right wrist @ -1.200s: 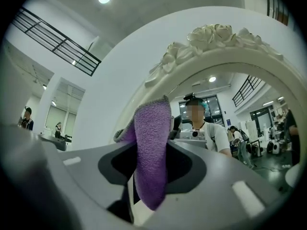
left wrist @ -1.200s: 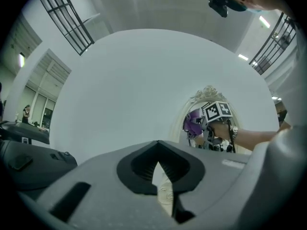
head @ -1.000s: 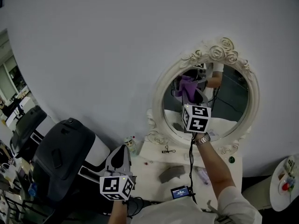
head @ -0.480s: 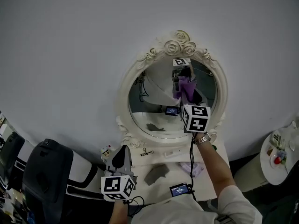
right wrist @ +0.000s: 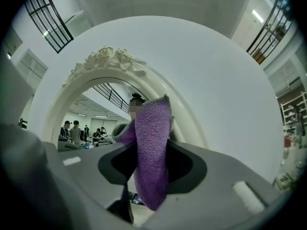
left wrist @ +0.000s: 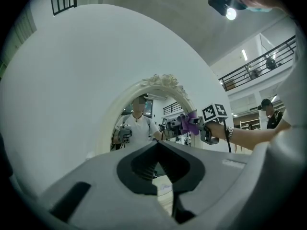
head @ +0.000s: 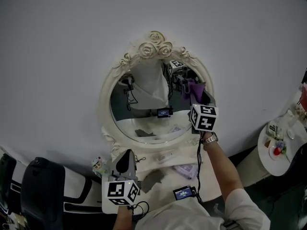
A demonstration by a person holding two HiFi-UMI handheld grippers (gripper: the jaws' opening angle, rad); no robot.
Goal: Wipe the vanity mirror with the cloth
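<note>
Right gripper: jaws pinched on purple cloth, strip held upright between them.
Cloth place: just ahead of right gripper, at right edge of vanity mirror; contact with glass cannot be told.
Left gripper: jaws pressed together, nothing between; held low, mirror ahead and above.
Vanity table: under both grippers.

no text, label or number can be read anywhere.
</note>
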